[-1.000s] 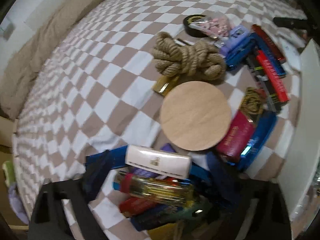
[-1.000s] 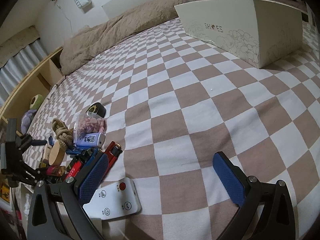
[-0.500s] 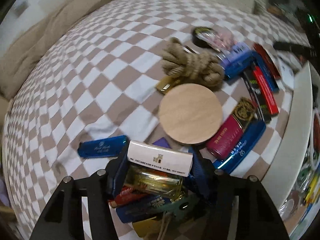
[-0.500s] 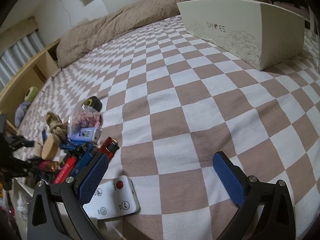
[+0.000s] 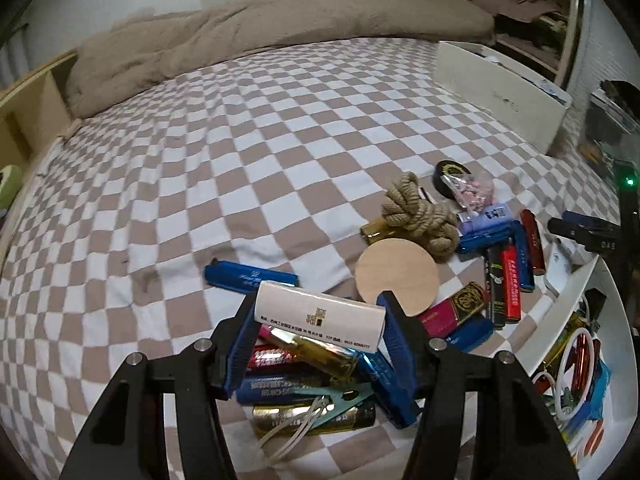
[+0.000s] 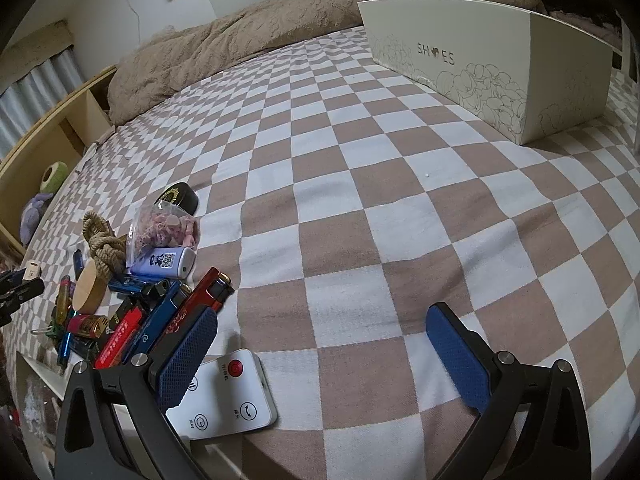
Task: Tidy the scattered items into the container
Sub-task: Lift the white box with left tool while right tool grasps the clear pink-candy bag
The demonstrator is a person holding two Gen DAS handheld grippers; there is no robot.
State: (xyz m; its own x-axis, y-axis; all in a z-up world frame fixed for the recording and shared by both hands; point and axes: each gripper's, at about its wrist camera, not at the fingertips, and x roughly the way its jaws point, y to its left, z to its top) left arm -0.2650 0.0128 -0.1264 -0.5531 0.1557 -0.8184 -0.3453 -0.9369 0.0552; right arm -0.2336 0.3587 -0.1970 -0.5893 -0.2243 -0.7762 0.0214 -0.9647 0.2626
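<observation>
My left gripper (image 5: 318, 326) is shut on a small white box (image 5: 320, 322) and holds it above a heap of lighters (image 5: 304, 376) on the checked bed. Ahead lie a round wooden lid (image 5: 397, 276), a knotted rope (image 5: 420, 216), a bag of pink bits (image 5: 474, 194) and more lighters (image 5: 510, 268). The white shoe box container (image 6: 492, 60) stands at the far right of the bed in the right wrist view. My right gripper (image 6: 320, 352) is open and empty just above the bed, next to a white remote (image 6: 226, 396).
A white tray (image 5: 576, 288) with small items sits off the bed's edge at the right. A beige duvet (image 5: 256, 36) lies along the bed's far side. A wooden shelf (image 6: 48, 136) stands at the left. A blue lighter (image 5: 248, 276) lies apart.
My left gripper has lifted and tilted up with the white box, so the view now reaches across the bed. My right gripper has hardly moved.
</observation>
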